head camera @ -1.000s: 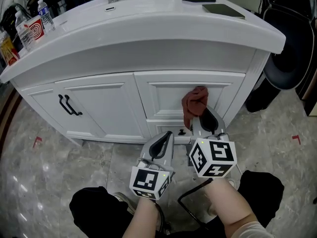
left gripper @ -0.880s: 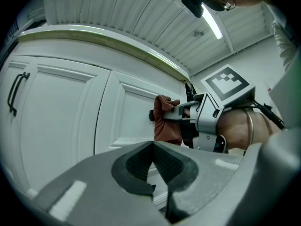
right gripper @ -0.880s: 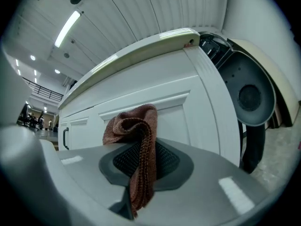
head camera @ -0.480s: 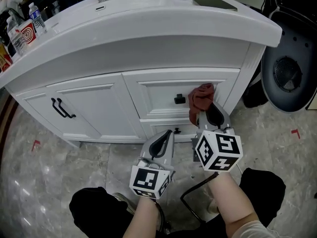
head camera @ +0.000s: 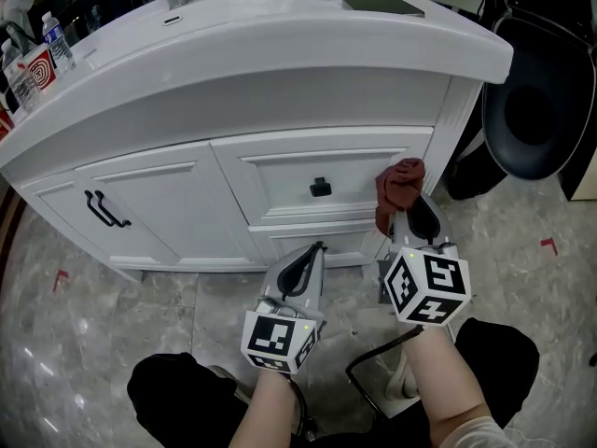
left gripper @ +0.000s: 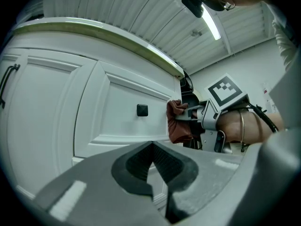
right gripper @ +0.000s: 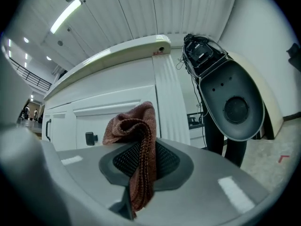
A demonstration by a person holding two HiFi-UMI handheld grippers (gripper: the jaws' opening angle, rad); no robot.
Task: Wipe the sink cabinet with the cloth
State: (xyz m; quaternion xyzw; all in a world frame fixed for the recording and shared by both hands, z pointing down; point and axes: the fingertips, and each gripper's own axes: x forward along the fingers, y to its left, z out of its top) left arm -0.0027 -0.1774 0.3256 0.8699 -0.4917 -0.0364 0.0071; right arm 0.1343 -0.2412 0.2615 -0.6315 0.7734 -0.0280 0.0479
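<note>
- Only the right gripper view shows the right gripper (right gripper: 143, 157) pinching the rust cloth (right gripper: 134, 124) between its pads.
- The head view puts the cloth centre-right, against the sink cabinet (head camera: 280, 180) by the drawer's right edge.
- The left gripper (head camera: 308, 255) is held low at bottom centre, jaws pressed together on nothing.

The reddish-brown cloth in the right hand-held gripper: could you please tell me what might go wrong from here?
The reddish-brown cloth is pinched only by a thin fold in the right hand-held gripper, so pressure against the white drawer front might pull it loose. A leftward stroke could snag it on the square black knob.
</note>
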